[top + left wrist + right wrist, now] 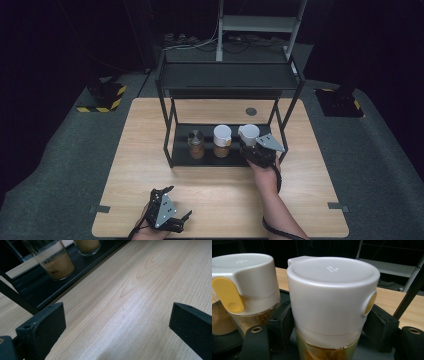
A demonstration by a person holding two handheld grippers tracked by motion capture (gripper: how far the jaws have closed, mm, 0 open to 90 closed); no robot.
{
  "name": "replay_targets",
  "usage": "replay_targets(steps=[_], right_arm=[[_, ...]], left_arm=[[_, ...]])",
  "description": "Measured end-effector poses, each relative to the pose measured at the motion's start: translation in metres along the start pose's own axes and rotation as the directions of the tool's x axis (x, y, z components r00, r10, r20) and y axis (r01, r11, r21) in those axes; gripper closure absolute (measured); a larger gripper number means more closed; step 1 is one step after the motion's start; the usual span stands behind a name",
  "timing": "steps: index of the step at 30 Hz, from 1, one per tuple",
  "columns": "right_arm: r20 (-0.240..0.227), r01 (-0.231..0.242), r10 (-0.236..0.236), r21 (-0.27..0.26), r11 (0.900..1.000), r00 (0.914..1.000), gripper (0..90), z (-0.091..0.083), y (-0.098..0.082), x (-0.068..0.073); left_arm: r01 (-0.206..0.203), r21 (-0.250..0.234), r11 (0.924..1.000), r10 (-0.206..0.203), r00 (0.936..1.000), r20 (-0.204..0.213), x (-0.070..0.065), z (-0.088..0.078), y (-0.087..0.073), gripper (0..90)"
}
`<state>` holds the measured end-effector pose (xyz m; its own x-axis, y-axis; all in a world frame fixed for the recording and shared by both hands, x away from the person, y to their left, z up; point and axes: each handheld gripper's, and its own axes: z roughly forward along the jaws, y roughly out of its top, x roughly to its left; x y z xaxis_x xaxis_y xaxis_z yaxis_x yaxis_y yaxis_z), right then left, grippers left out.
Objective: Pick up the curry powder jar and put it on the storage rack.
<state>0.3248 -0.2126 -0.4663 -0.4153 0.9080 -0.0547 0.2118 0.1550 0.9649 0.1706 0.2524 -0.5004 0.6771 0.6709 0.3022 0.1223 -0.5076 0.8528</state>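
Note:
A glass jar with a white lid and a yellow button [332, 297] stands at the right end of the black rack's lower shelf [182, 150]. My right gripper [250, 146] is shut on it, with a black pad against each side of the glass just under the lid. In the high view this jar's lid [248, 132] shows just beyond the gripper. My left gripper [177, 202] rests low over the table's front edge, open, with bare wood between its jaws [117, 317].
Two more jars stand on the same shelf: a white-lidded one [222, 141] close to the held jar and a metal-lidded one [195, 144] further left. The rack's upper shelf [227, 77] overhangs them. A wooden table [140, 175] carries the rack.

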Motion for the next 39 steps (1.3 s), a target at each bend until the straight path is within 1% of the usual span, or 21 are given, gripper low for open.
replay_targets(steps=[16,27,39], right_arm=[[-0.002,0.0,0.0,0.012,1.0,1.0,30.4,0.008,-0.002,0.003],[-0.002,-0.018,0.018,0.001,1.0,0.9998,30.2,0.006,-0.006,0.002],[-0.009,-0.01,0.01,-0.006,1.0,0.9999,30.1,0.005,-0.01,-0.001]], left_arm=[[0.003,-0.007,1.0,-0.003,1.0,0.004,0.001,0.0,-0.001,1.1],[-0.002,-0.006,1.0,0.002,1.0,0.002,0.0,0.0,-0.001,1.1],[-0.006,-0.004,1.0,0.006,1.0,0.002,0.0,0.0,-0.001,1.1]])
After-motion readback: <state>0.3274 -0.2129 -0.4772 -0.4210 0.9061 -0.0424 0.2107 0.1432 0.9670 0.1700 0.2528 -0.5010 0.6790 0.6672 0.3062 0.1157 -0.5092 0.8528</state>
